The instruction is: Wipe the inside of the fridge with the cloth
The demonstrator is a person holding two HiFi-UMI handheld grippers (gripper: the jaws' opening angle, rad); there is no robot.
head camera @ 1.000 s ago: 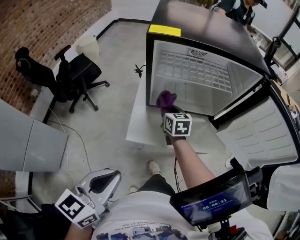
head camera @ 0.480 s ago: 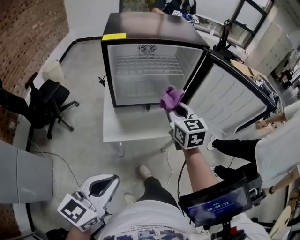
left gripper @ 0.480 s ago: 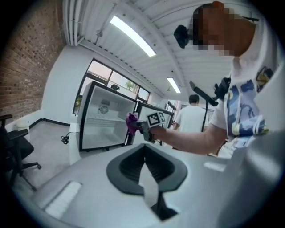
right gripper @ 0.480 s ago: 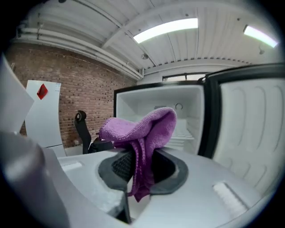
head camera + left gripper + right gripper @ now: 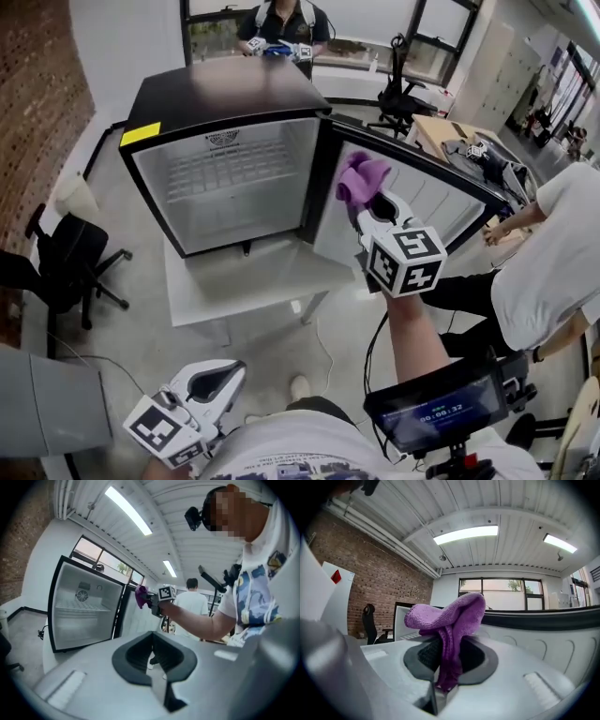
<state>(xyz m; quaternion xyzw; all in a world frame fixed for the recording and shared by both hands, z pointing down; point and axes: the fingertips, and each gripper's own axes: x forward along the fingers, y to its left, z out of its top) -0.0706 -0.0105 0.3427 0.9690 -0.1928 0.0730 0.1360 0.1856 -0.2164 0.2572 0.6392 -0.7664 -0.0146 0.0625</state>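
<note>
The small black fridge (image 5: 225, 178) stands open on a low white table (image 5: 244, 281), its white inside bare, its door (image 5: 422, 202) swung out to the right. My right gripper (image 5: 372, 202) is shut on a purple cloth (image 5: 361, 178), held up in front of the door's inner side and outside the cabinet. In the right gripper view the cloth (image 5: 450, 620) bunches over the jaws and hangs down between them. My left gripper (image 5: 228, 372) hangs low at the bottom left, far from the fridge, shut on nothing. Its view shows the fridge (image 5: 84, 606) and the cloth (image 5: 140, 596).
A black office chair (image 5: 66, 262) stands left of the table by a brick wall. One person (image 5: 281, 23) stands behind the fridge, another (image 5: 553, 253) bends at the right near a desk (image 5: 469, 141). A screen (image 5: 441, 408) hangs at my chest.
The right gripper with the cloth has drawn back from the fridge mouth and risen to the right, now before the open door. The view has tilted up. The left gripper stayed low.
</note>
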